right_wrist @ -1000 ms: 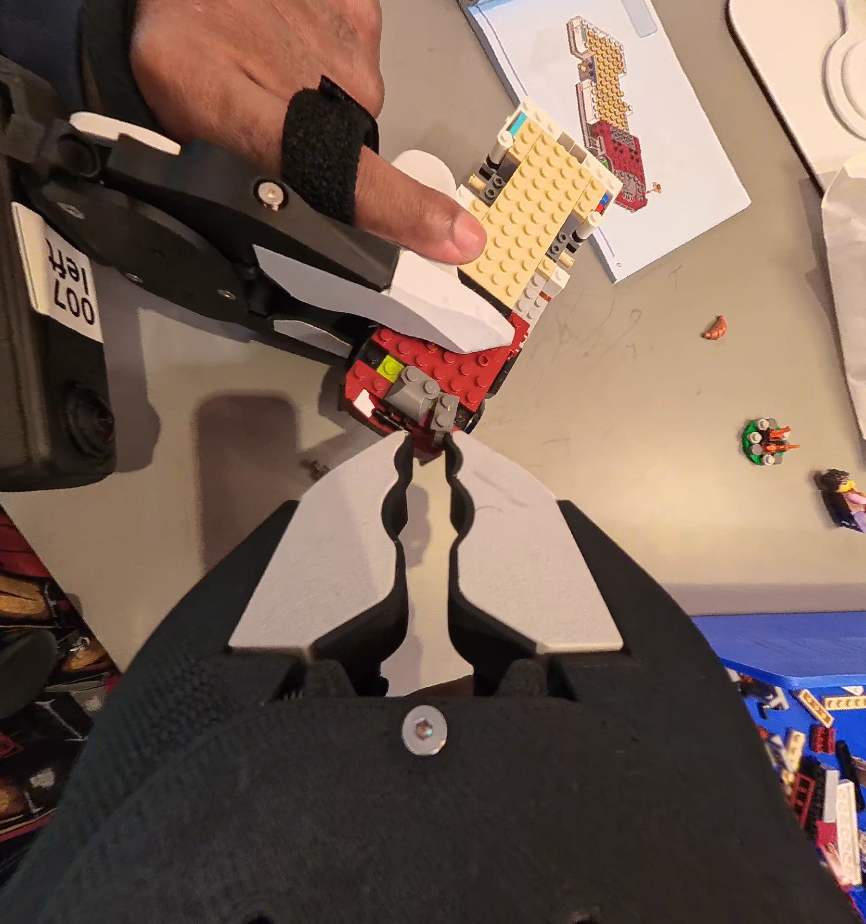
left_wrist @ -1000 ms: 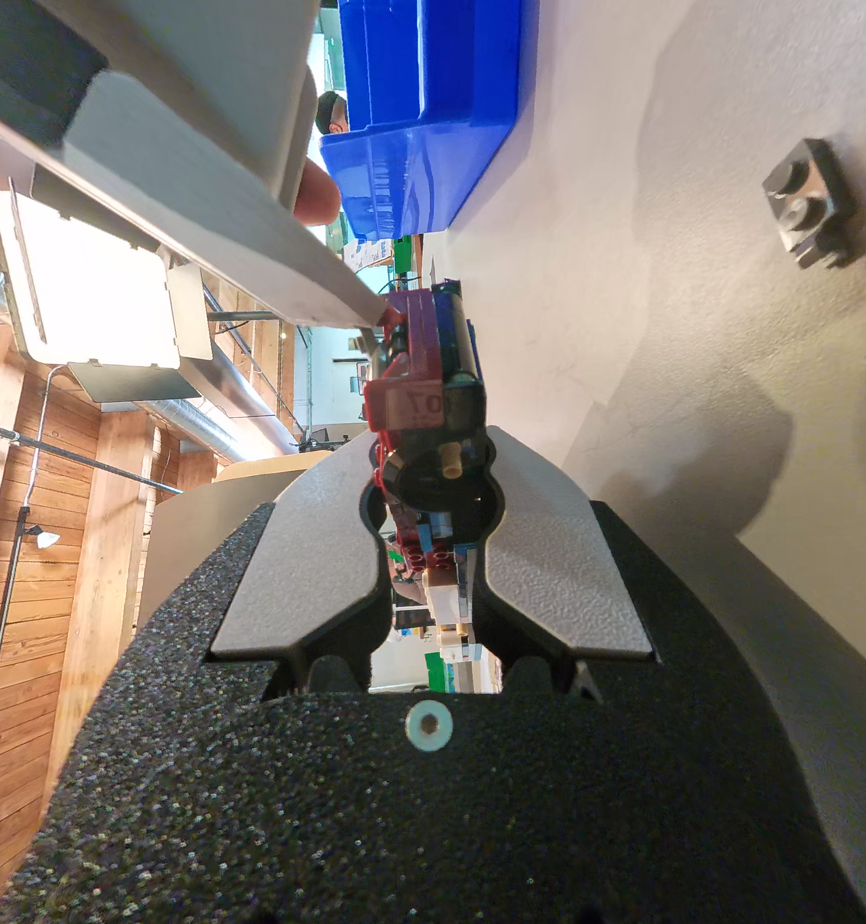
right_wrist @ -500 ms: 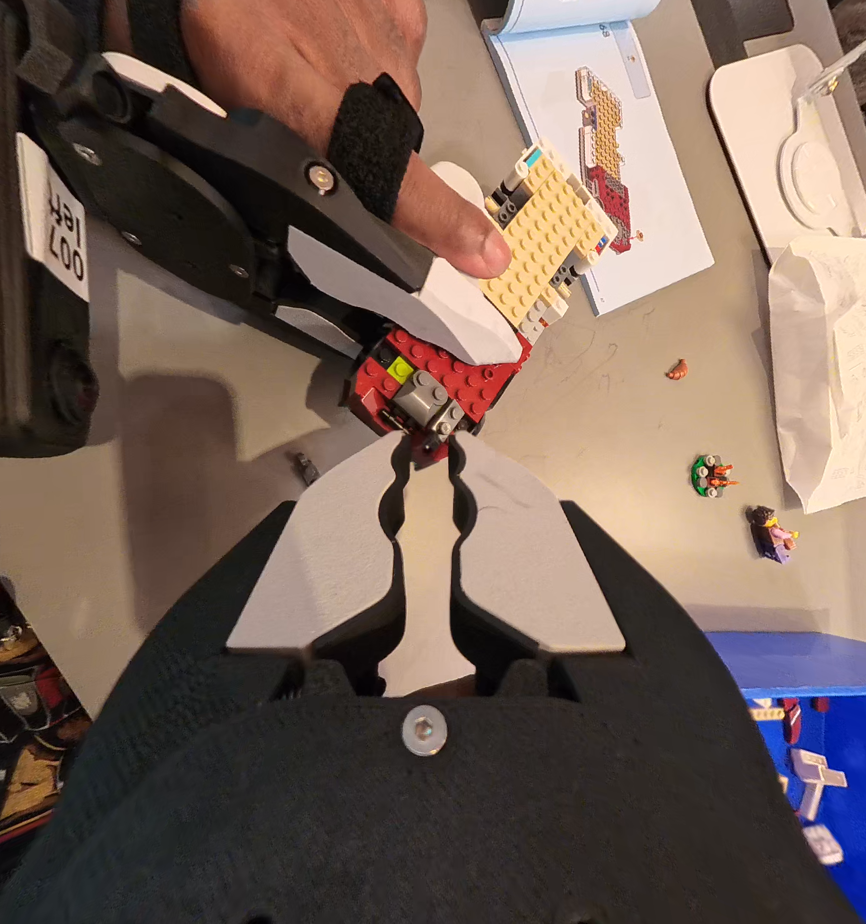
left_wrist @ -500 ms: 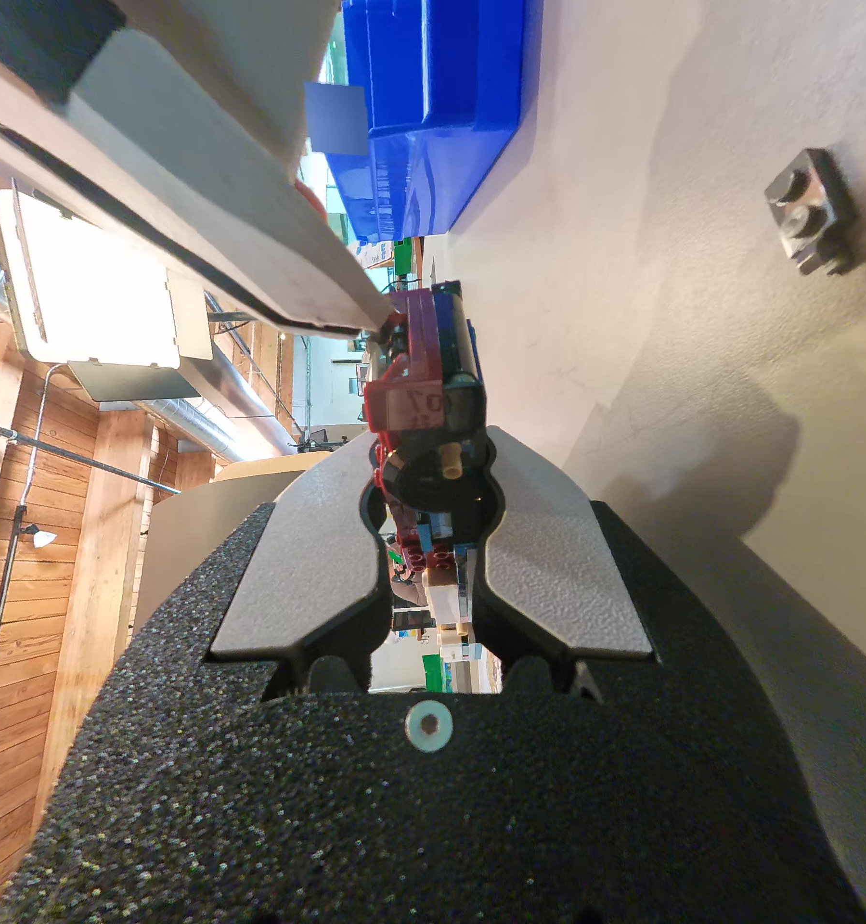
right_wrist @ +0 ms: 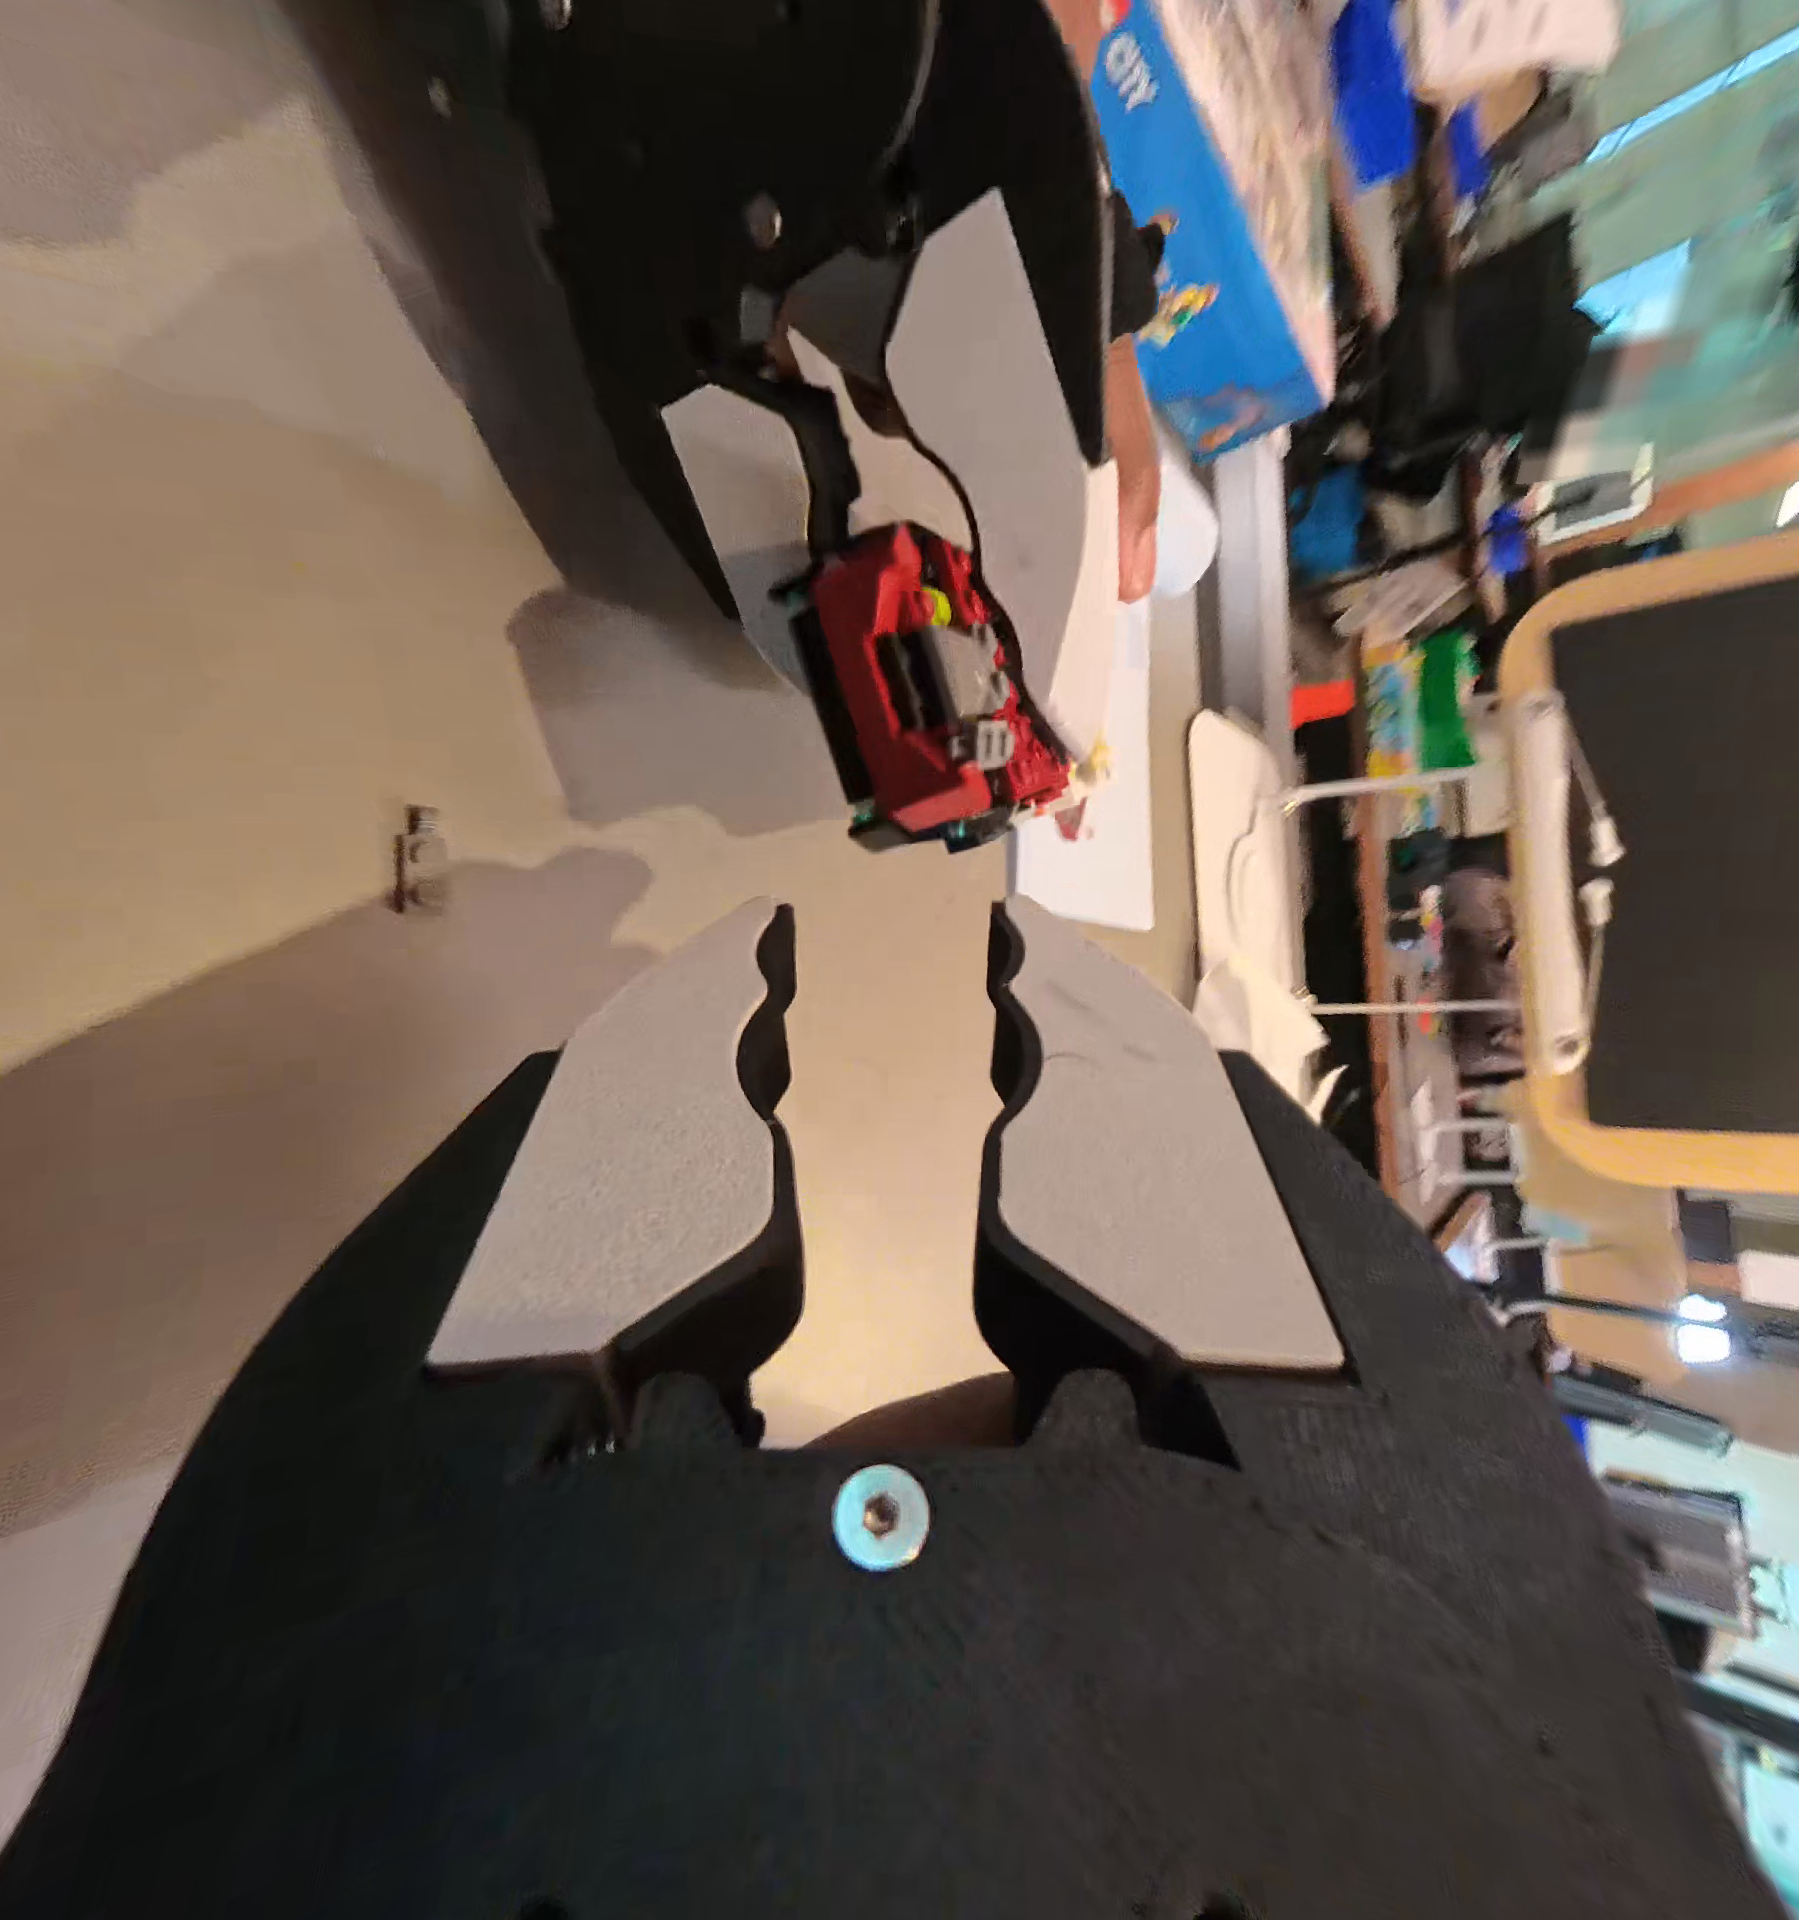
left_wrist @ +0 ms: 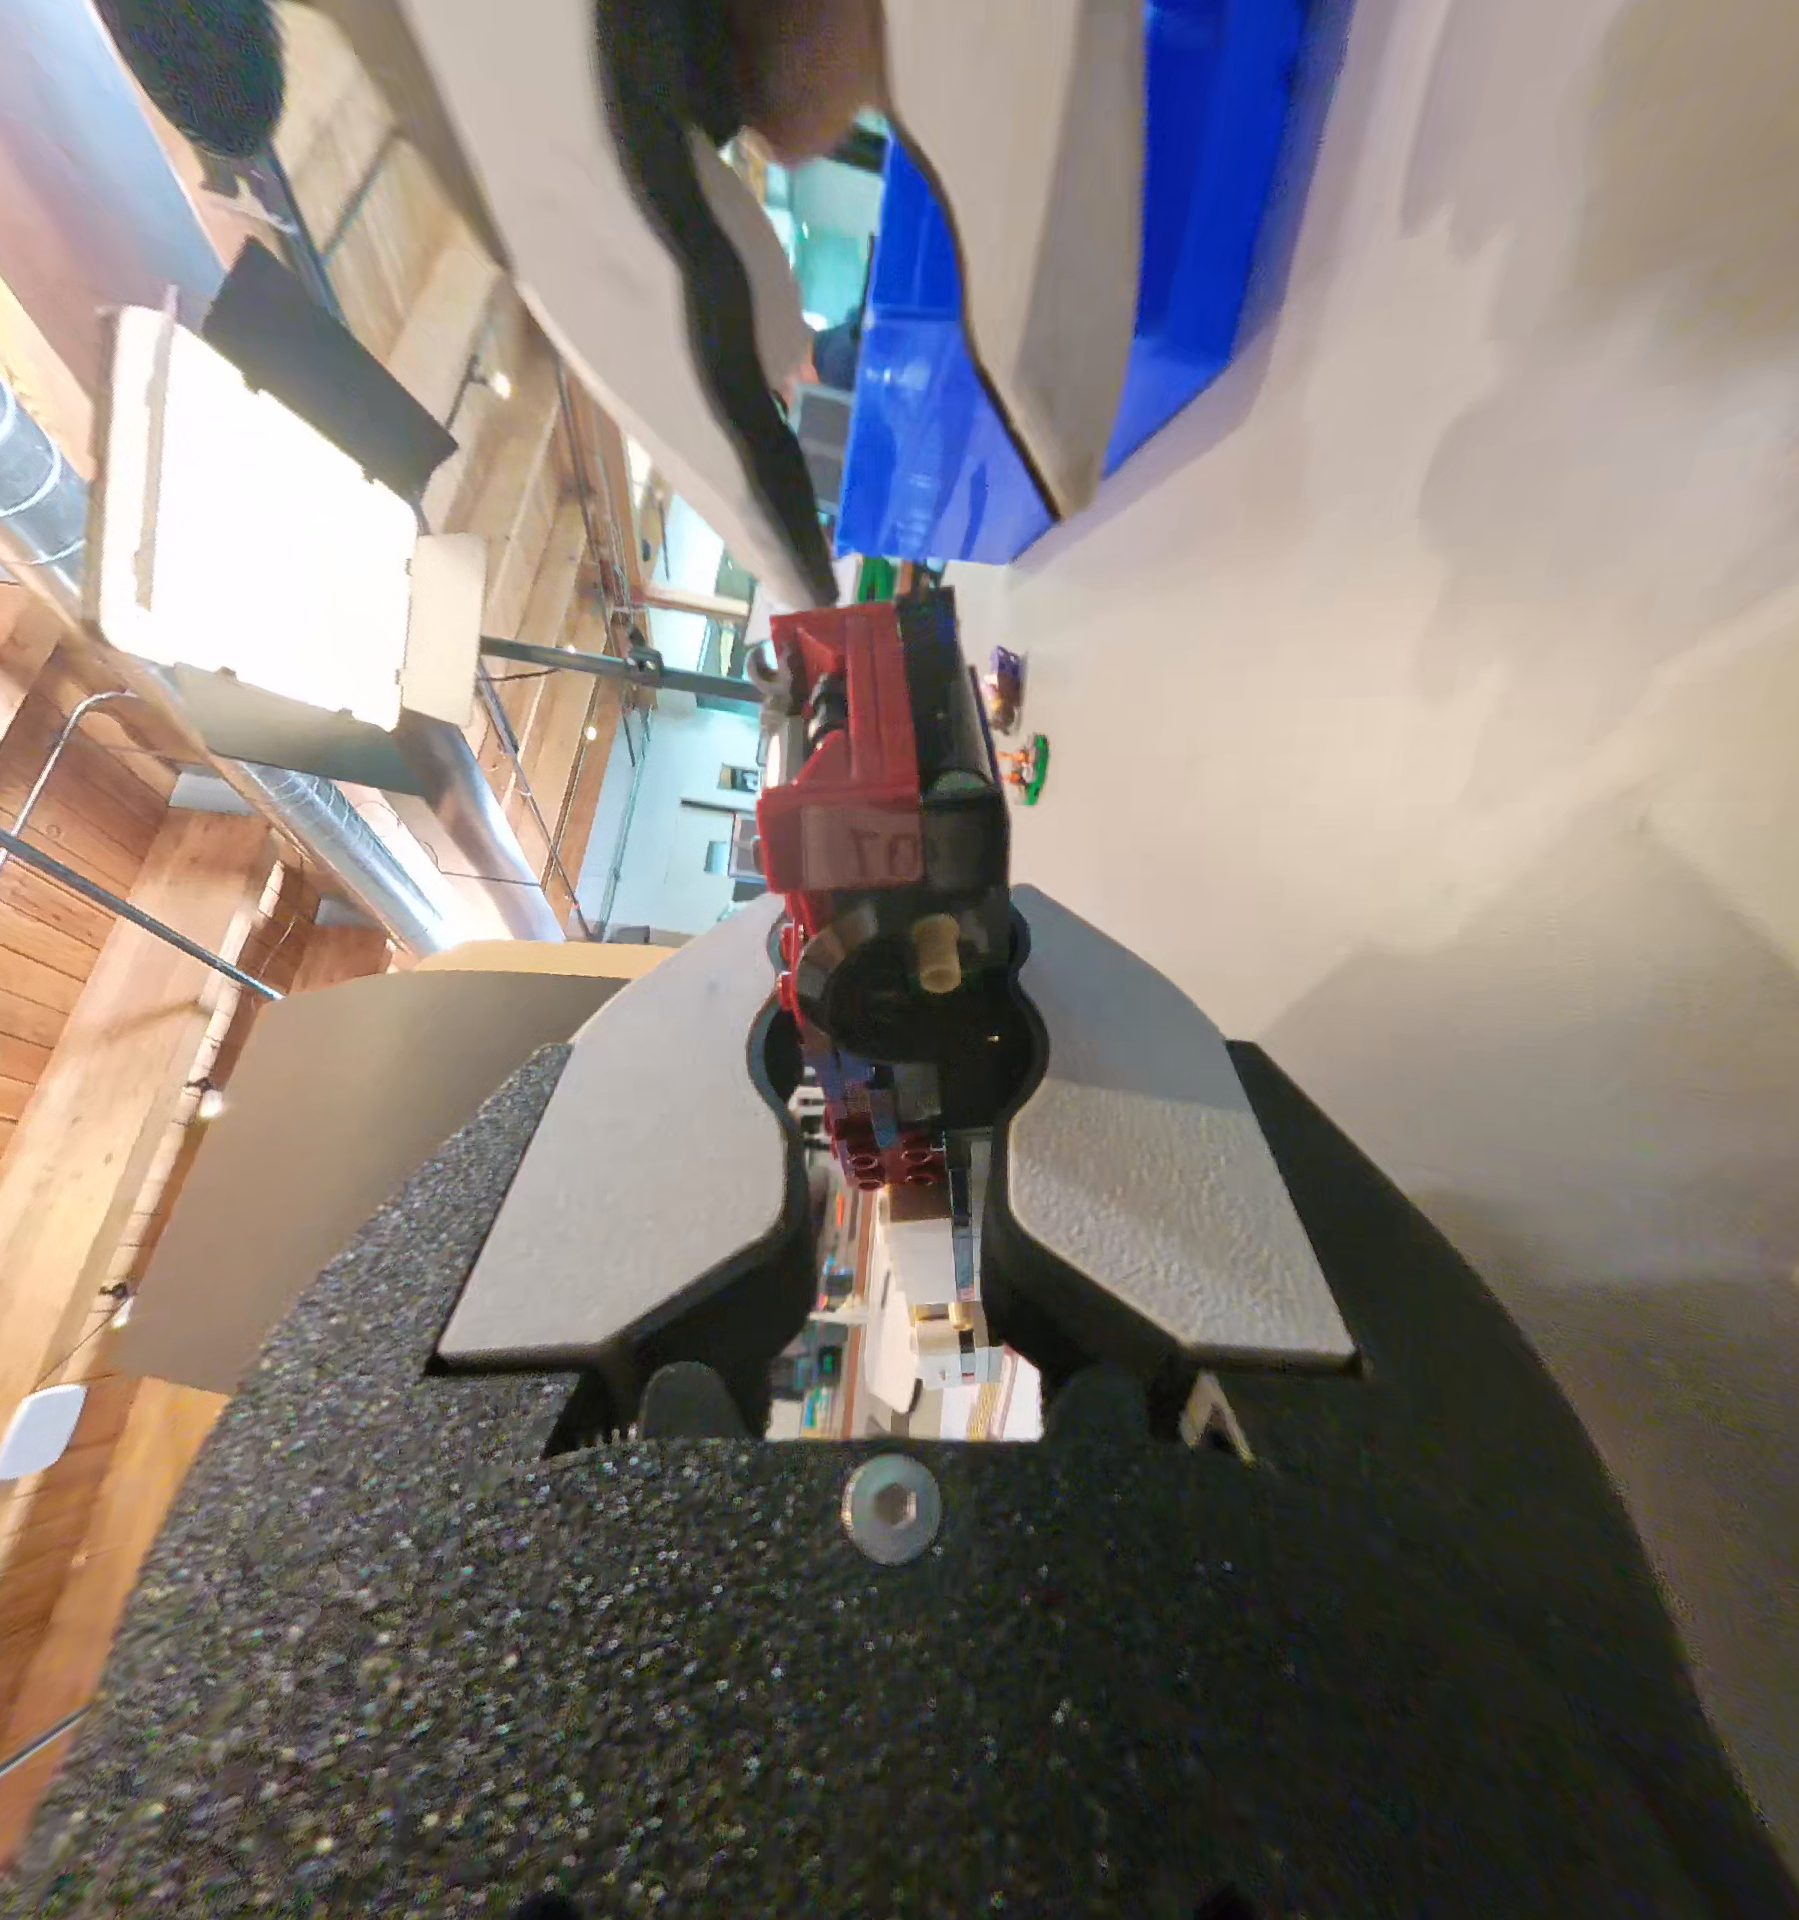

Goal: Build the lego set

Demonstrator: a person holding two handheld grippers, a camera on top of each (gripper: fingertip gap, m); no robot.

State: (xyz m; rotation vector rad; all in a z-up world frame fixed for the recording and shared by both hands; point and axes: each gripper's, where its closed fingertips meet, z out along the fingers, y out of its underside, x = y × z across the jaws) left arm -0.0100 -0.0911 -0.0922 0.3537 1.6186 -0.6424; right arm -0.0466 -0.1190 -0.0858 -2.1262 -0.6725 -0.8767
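the left gripper point(left_wrist: 895, 935) has its jaws clenched on a red and black toy brick vehicle point(left_wrist: 879, 821), which sits right between the two grey fingers point(left_wrist: 666, 1091) with its black round end and a tan peg lodged in the rounded notch and the pads pressing on both sides. the rest of the model sticks out past the fingertips, with the pale bench point(left_wrist: 1446, 727) alongside it. beyond it two small brick figures point(left_wrist: 1020, 727) stand on the bench, then a blue bin point(left_wrist: 936, 468), with the other gripper's grey fingers blurred in front of it.

the right gripper point(right_wrist: 890, 925) hangs released, its jaws parted with only bare bench point(right_wrist: 251, 623) showing between them. the same vehicle point(right_wrist: 916, 707) lies just ahead of its fingertips, apart from them, gripped by the left gripper. a small grey brick point(right_wrist: 419, 857) lies on the bench to the left; a white booklet point(right_wrist: 1092, 831) lies just past the vehicle, and a blue box point(right_wrist: 1217, 260) lies farther back.
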